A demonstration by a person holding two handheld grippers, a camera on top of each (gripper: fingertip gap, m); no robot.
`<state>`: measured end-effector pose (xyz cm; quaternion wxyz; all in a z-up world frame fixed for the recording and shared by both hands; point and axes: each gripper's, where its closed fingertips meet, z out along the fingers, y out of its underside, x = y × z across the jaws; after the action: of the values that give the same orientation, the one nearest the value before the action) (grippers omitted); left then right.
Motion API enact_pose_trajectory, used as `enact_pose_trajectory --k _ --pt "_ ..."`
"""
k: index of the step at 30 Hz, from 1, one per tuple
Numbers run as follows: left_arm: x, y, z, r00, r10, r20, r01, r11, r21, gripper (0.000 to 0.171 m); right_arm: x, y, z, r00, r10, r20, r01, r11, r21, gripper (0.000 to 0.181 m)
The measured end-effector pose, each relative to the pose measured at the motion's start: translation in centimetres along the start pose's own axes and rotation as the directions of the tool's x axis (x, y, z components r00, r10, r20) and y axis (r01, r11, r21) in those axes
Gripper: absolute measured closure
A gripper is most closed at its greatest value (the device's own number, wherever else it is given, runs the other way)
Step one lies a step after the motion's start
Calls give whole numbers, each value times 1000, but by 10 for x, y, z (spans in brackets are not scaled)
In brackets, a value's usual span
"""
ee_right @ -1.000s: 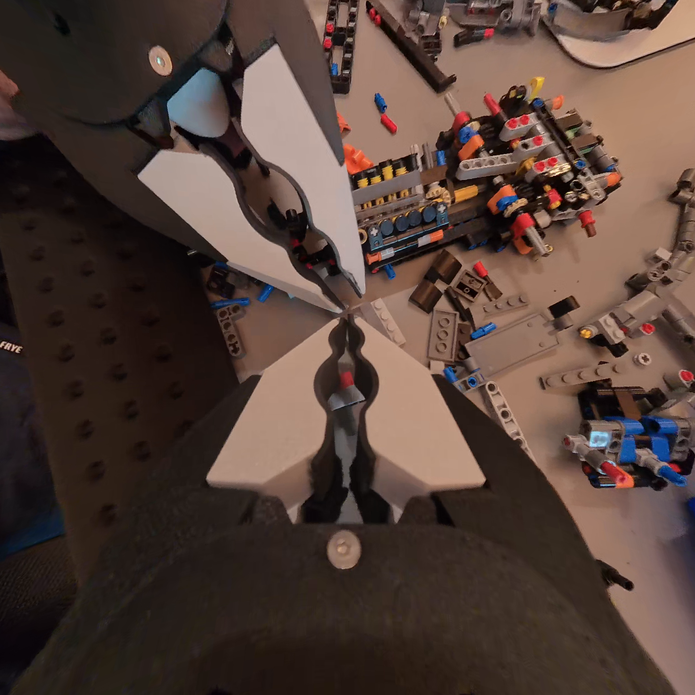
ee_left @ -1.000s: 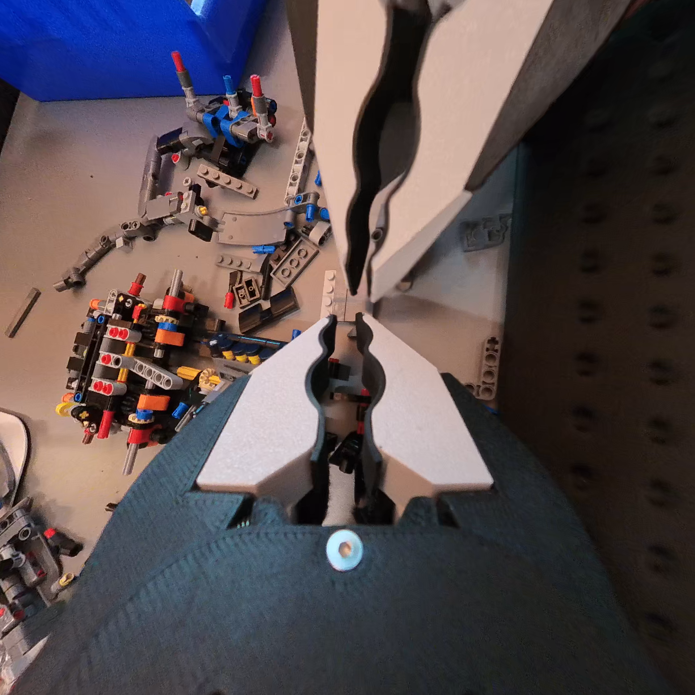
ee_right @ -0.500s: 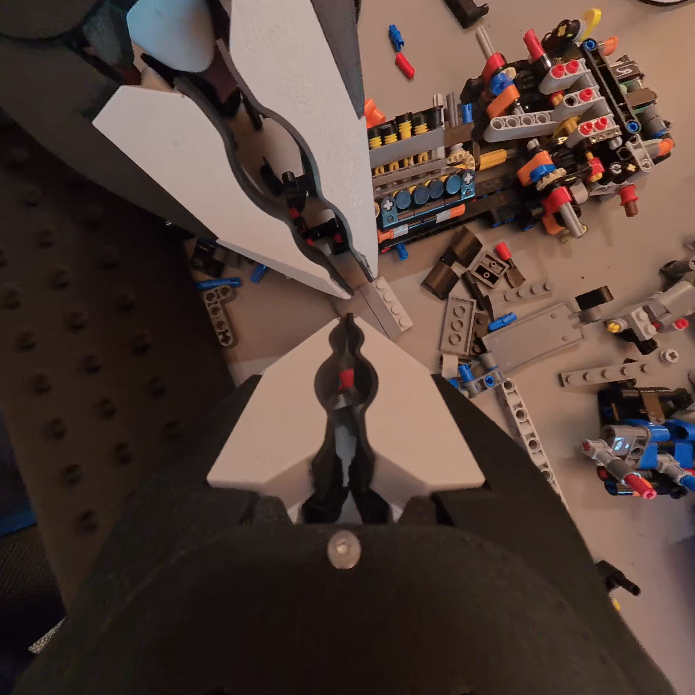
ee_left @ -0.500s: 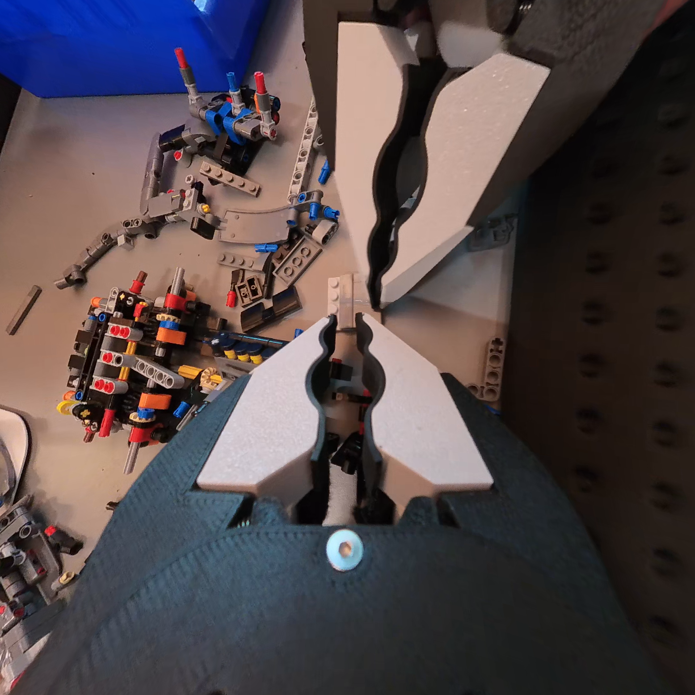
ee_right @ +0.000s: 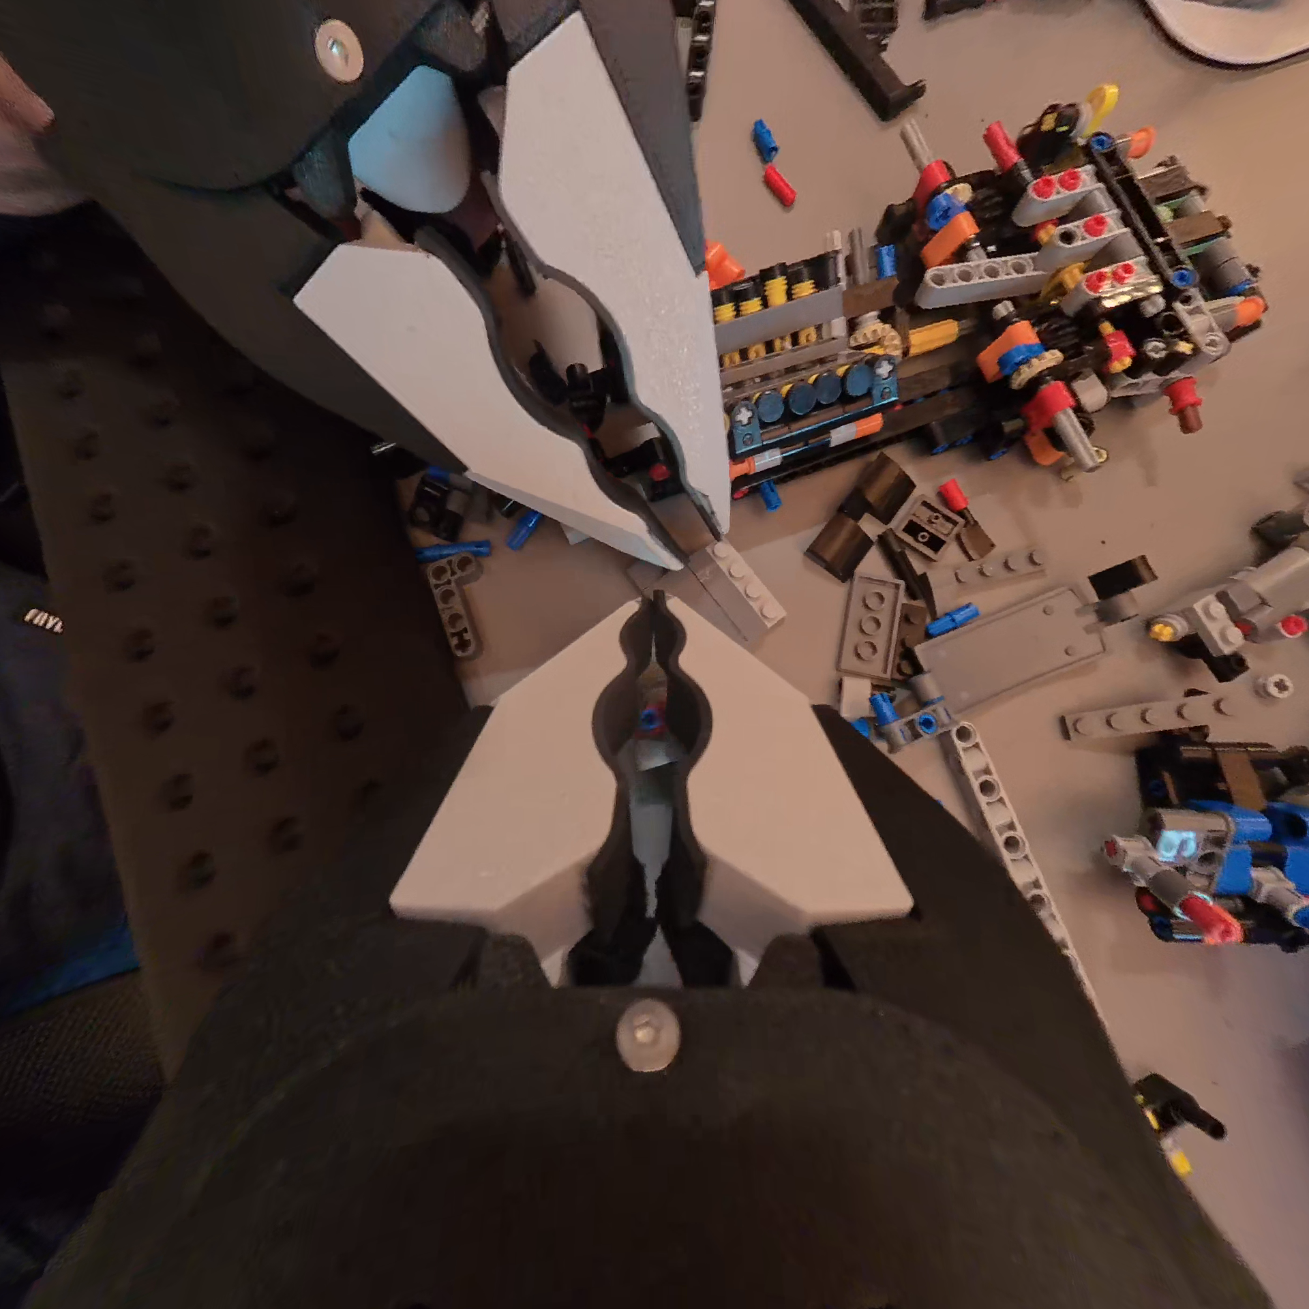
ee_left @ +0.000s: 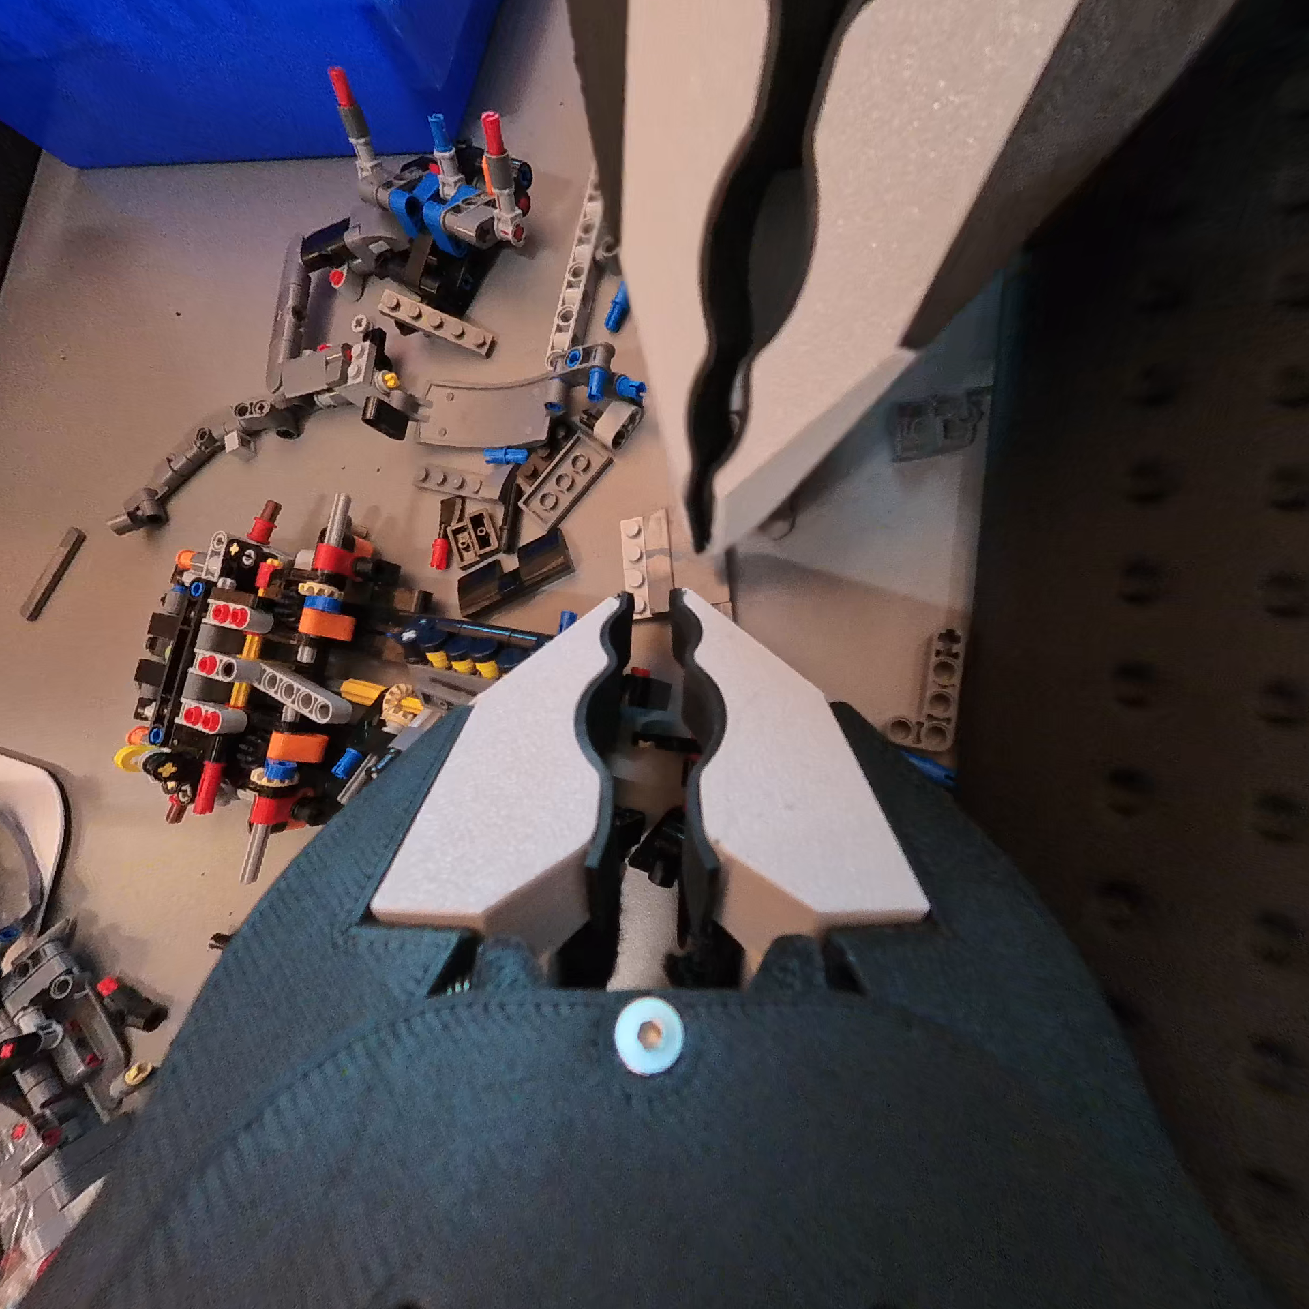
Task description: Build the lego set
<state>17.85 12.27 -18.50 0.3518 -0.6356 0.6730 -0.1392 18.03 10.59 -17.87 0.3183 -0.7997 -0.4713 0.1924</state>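
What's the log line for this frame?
left gripper: shut on grey plate | right gripper: shut, tips at plate

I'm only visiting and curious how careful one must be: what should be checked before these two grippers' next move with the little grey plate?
1. Left gripper grips the grey studded plate: ok, its tips clamp one end.
2. Right gripper closed: ok, jaws together. Whether it pinches a part: cannot tell.
3. Right tips touching the plate: cannot tell; they sit right by its held end.
4. Plate lifted off the table: cannot tell.
5. Room around the plate: not ok, dark slope bricks lie close beside it.
6. Colourful model out of the way: ok, off to one side.
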Motion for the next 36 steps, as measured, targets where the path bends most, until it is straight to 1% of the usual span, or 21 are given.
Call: enact_pose_trajectory --k 4,5,7,8,10,14,18,25,27,29,31,32,34,36 --pt "-1 0 0 1000 2 6 -2 1000 -4 164 15 0 -2 996 4 -87 -4 1000 5 180" --pt "-1 1 0 1000 1 6 -1 1000 -5 164 18 0 -2 994 4 -112 -4 1000 -3 171" --pt "-1 1 0 1000 0 7 0 1000 -6 164 23 5 2 991 8 -135 -13 999 -36 163" --pt "-1 1 0 1000 0 8 0 1000 -6 164 22 6 6 992 12 -129 -18 999 -42 157" --pt "-1 1 0 1000 1 9 -1 1000 -7 164 18 4 9 995 28 -99 -31 999 -29 151" --pt "-1 1 0 1000 2 8 -2 1000 -8 164 10 6 11 997 58 -44 -60 998 -32 161" --pt "-1 1 0 1000 1 7 -1 1000 -8 164 4 6 10 999 45 -10 -45 998 -32 162" --pt "0 1 0 1000 4 -1 -4 1000 -6 163 -2 4 12 1000 20 7 -20 999 -29 142" --pt "0 1 0 1000 3 0 -3 1000 -7 163 2 5 11 1000 18 -18 -19 999 -38 143" --pt "0 1 -1 1000 3 3 -3 1000 -7 163 12 8 8 996 -10 -89 3 997 -78 142" --pt "-1 1 -1 1000 0 5 0 1000 -6 164 11 1 8 994 -34 -103 29 998 -49 142" --pt "-1 1 -1 1000 0 5 0 1000 -6 164 14 2 9 993 -24 -116 17 998 -60 139" --pt "-1 1 -1 1000 1 7 -1 1000 -7 164 21 7 14 989 8 -145 -21 996 -88 124" --pt "-2 1 -1 1000 -1 8 1 1000 -7 164 23 7 16 989 48 -142 -60 995 -82 119"
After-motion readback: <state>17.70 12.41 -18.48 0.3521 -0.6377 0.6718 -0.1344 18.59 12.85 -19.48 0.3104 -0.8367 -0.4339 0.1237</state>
